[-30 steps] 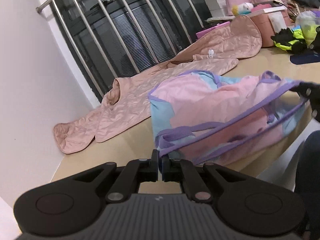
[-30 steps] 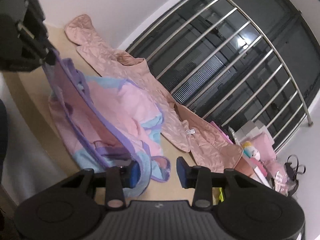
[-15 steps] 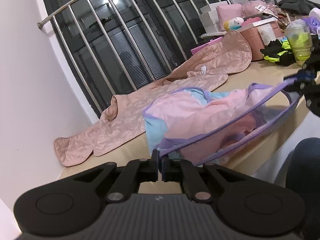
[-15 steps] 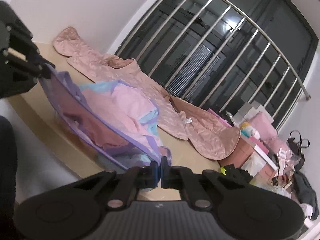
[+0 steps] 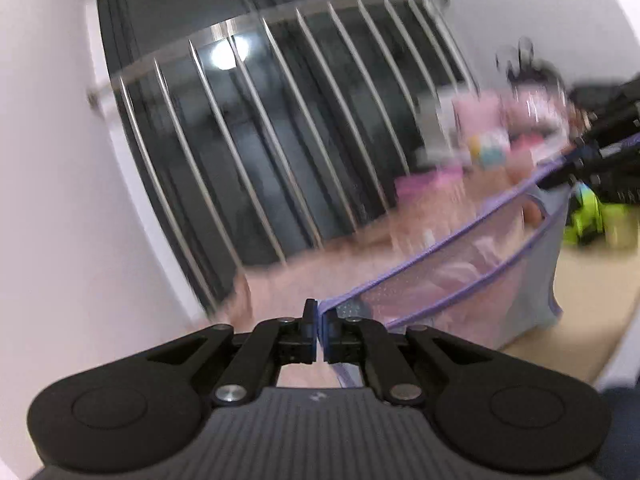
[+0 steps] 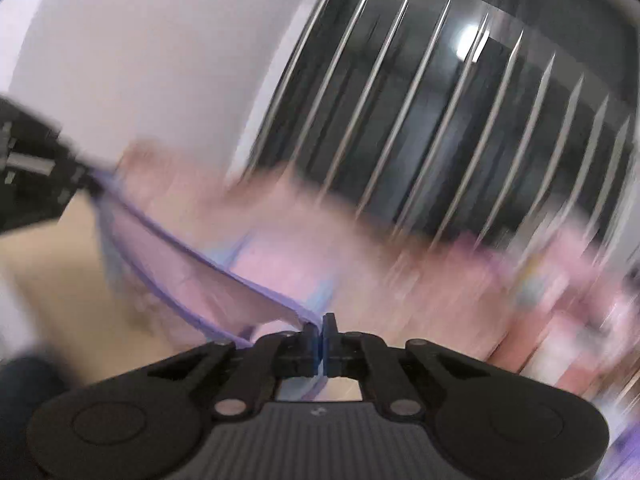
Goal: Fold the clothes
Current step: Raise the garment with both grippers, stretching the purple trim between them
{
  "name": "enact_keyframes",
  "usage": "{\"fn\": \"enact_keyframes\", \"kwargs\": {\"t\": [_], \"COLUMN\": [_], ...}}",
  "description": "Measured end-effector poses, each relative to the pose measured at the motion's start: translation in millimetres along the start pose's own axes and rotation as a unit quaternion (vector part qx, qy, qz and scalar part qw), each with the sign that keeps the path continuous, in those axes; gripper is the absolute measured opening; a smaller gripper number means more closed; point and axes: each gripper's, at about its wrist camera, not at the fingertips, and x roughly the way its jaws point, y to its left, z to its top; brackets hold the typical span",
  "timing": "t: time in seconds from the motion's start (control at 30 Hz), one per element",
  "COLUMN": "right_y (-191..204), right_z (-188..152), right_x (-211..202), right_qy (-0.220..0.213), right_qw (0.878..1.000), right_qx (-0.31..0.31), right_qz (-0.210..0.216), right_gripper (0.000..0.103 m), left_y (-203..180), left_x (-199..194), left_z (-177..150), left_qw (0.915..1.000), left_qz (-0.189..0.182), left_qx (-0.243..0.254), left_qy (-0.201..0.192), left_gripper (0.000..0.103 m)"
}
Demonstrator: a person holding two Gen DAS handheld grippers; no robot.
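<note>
The left gripper (image 5: 320, 326) is pinching the purple-trimmed edge of the pink and blue garment (image 5: 460, 276), its jaws pressed together on the hem, and the right gripper (image 6: 322, 338) is clamping the same trim at the other end, where a second ago its jaws were standing apart beside the cloth. Between them the purple hem (image 6: 192, 256) is now pulling into a taut line, and the garment is hanging below it, lifted off the tan tabletop (image 5: 588, 280) where it was lying bunched a moment back. Both views are smearing heavily, so I judge the two hands are swinging upward quickly; how much cloth is trailing on the table I cannot tell. Behind it, the quilted pink jacket (image 6: 400, 240) is lying along the table under the barred window (image 5: 260, 140), blurred but apparently untouched. With both corners held and the piece raised, it looks ready to be shaken flat and laid down for a first fold.
</note>
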Motion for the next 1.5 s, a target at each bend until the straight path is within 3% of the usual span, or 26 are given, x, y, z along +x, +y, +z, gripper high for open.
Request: {"fn": "enact_keyframes", "kwargs": {"t": [0.1,0.27,0.4,0.53,0.7,0.77,0.87,0.93,1.03,1.13,1.23,1.3,1.37,1.5], "right_y": [-31,-73,-94,-102,-109,-112,-102,-95,-86,-90,-104,-112,-112,-89], "right_z": [69,163,203,222,230,231,223,218,216,229,243,246,236,176], "right_x": [-31,-83,-113,-108,-37,0,86,150,212,217,197,172,155,150], "right_qy": [-0.09,-0.177,-0.221,-0.231,-0.182,-0.155,-0.108,-0.075,-0.088,-0.147,-0.214,-0.237,-0.232,-0.172], "right_qw": [0.995,0.98,0.97,0.965,0.978,0.984,0.991,0.994,0.992,0.981,0.963,0.958,0.961,0.978], "right_qx": [-0.025,-0.059,-0.074,-0.088,-0.087,-0.084,-0.08,-0.073,-0.061,-0.039,-0.014,-0.012,-0.026,-0.059], "right_qz": [-0.029,-0.061,-0.074,-0.089,-0.052,-0.03,-0.016,-0.017,-0.059,-0.121,-0.163,-0.161,-0.146,-0.103], "right_gripper": [0.001,0.001,0.001,0.001,0.002,0.002,0.002,0.002,0.001,0.001,0.001,0.002,0.004,0.009], "left_y": [28,76,105,123,143,149,154,152,145,151,161,155,144,106], "left_x": [-23,-55,-68,-56,10,59,140,195,251,250,207,173,151,150], "left_z": [64,159,213,240,234,222,202,189,182,203,229,235,222,141], "left_qw": [0.9976,0.9906,0.9883,0.9892,0.9956,0.9986,1.0,0.999,0.9963,0.993,0.9823,0.9762,0.9752,0.9912], "left_qz": [0.003,0.031,0.022,0.01,0.001,-0.005,0.002,0.03,0.074,0.106,0.127,0.133,0.132,0.086], "left_qx": [0.034,0.067,0.055,0.036,0.013,0.002,0.002,0.025,0.038,0.022,-0.015,0.0,0.006,-0.015], "left_qy": [-0.061,-0.115,-0.141,-0.141,-0.092,-0.053,-0.003,0.021,0.022,-0.048,-0.137,-0.171,-0.178,-0.1], "left_gripper": [0.002,0.003,0.004,0.004,0.004,0.004,0.004,0.004,0.004,0.004,0.004,0.006,0.01,0.012]}}
